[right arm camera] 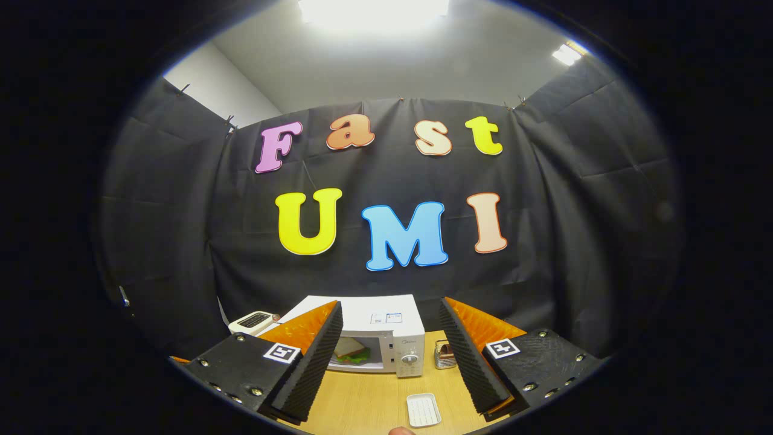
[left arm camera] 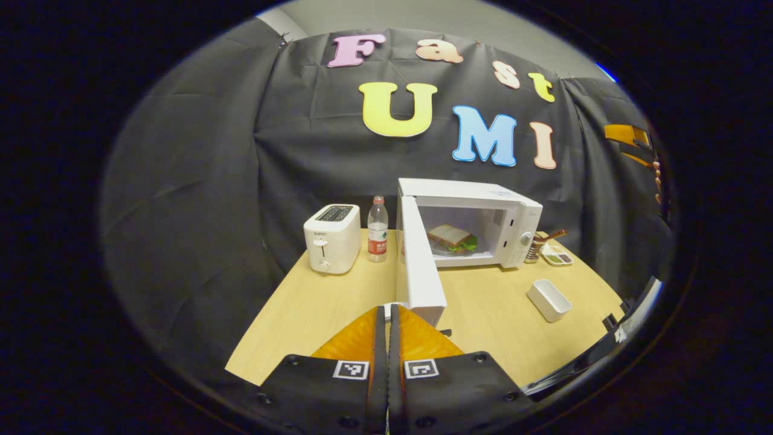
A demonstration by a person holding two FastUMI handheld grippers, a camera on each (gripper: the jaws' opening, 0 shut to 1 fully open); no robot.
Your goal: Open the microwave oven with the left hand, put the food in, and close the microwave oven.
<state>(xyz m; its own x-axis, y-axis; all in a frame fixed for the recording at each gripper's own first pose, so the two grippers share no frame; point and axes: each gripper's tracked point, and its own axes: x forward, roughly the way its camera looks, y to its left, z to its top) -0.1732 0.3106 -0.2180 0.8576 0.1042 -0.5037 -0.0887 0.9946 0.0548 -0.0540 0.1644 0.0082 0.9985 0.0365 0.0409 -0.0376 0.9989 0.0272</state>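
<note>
The microwave [left arm camera: 483,223] stands at the back of the table [left arm camera: 483,308], a stiff, heavy box that should stay put when its door is pushed. Its door [left arm camera: 420,266] hangs wide open toward the left gripper's camera — a rigid, light panel on a hinge, best moved by pressing flat on its outer face near the free edge, with an easy swing so it does not slam. Inside sits the sandwich [left arm camera: 453,238] on a plate (soft, loose in its layers, easily squashed), so the food already looks to be in and closing is what remains, as I judge it.

The left gripper [left arm camera: 388,317] has its fingers pressed together with nothing between them; the tips lie just beside the door's near edge, though I cannot tell whether they touch it. The right gripper [right arm camera: 389,344] holds its fingers spread wide and empty, raised well back from the microwave [right arm camera: 377,338], with a small white tray [right arm camera: 423,409] on the table below.
</note>
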